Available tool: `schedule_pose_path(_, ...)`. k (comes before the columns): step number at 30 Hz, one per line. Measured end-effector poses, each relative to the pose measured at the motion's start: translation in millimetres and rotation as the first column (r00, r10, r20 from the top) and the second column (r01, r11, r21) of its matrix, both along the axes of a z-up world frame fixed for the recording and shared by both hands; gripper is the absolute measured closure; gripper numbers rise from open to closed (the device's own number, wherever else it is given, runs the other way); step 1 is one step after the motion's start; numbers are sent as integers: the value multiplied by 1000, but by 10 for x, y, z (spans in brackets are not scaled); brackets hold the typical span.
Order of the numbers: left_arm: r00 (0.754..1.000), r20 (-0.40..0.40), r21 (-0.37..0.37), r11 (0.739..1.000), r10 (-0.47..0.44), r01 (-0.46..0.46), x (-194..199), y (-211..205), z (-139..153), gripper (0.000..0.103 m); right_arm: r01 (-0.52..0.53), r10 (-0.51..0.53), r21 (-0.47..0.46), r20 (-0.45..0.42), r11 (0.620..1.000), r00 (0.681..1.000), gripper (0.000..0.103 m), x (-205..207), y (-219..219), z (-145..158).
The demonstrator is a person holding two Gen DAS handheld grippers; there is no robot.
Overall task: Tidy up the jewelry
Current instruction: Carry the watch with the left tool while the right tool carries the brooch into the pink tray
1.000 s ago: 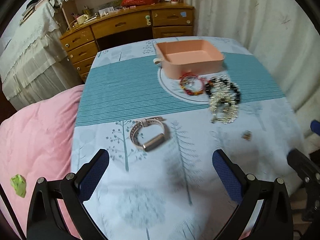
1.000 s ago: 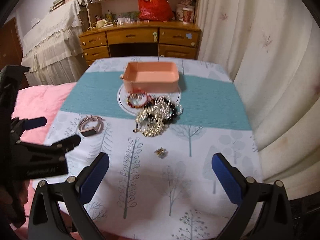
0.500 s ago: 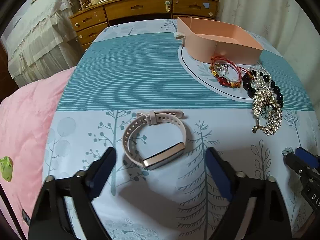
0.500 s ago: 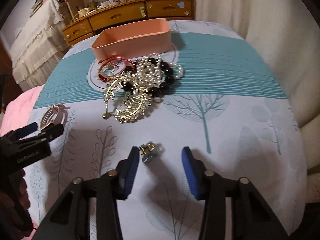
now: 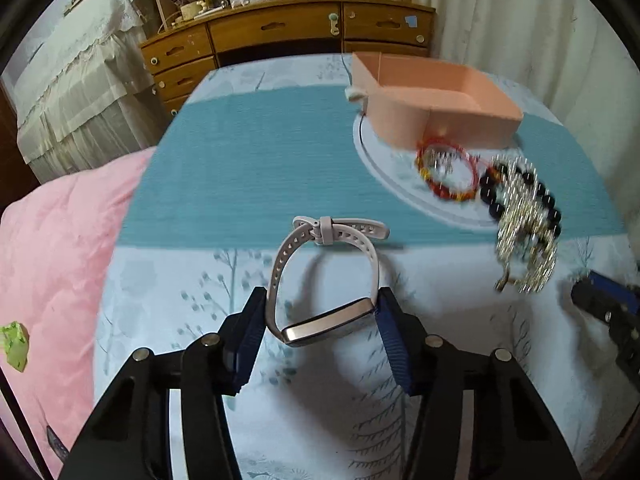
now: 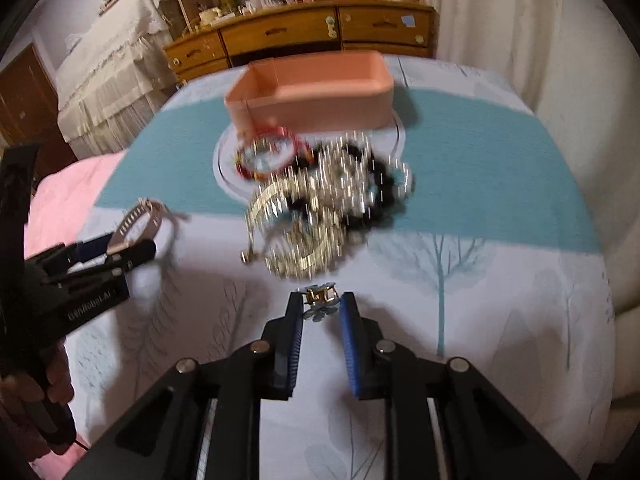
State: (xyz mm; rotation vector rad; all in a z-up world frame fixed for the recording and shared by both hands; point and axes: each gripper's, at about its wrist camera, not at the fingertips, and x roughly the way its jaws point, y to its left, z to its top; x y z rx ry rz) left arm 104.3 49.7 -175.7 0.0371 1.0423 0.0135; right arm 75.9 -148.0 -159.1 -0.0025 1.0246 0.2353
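My left gripper (image 5: 320, 312) is shut on a pale band watch (image 5: 326, 280) and holds it lifted off the tablecloth; its shadow lies below. It also shows in the right wrist view (image 6: 140, 224). My right gripper (image 6: 320, 306) is shut on a small gold and blue brooch (image 6: 320, 300). A pink tray (image 5: 436, 102) stands at the back of the table, also in the right wrist view (image 6: 316, 94). A red bracelet (image 5: 446, 174), a black bead bracelet (image 5: 520, 192) and a gold chain pile (image 5: 524, 240) lie before it.
The table has a blue and teal tree-print cloth (image 5: 240, 168). A pink quilt (image 5: 52, 256) lies at its left edge. A wooden dresser (image 5: 280, 36) stands behind, a curtain (image 6: 540, 40) to the right.
Both grippers closed in: the left on the watch, which is now lifted, the right on the brooch. Both views moved lower and closer to the table.
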Motion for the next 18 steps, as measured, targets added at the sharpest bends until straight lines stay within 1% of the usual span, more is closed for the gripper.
schedule_pose_path(3, 1000, 6, -10, 1000, -9, 9, 155, -50, 208, 50, -13, 12, 21, 47, 1000, 999, 84, 183, -12, 216)
schedule_pose_path(5, 999, 40, 3, 1000, 3, -4, 266, -88, 368, 50, -19, 16, 30, 82, 999, 997, 84, 339, -14, 359)
schedule_pose_path(7, 997, 71, -2, 1000, 0, 0, 405, -129, 501, 49, -7, 2, 43, 119, 999, 993, 84, 495, -31, 485)
schedule_pose_path(10, 993, 119, -16, 1000, -9, 11, 656, -191, 685, 49, 1, -23, 128, 172, 992, 985, 84, 779, -102, 669)
schedule_pose_path(14, 982, 188, -35, 999, -9, 16, 985, -286, 850, 48, 14, -51, 189, 193, 982, 980, 84, 1109, -169, 787)
schedule_pose_path(18, 972, 235, -70, 997, -2, 19, 1255, -422, 924, 48, 17, -63, 230, 191, 973, 980, 84, 1352, -228, 795)
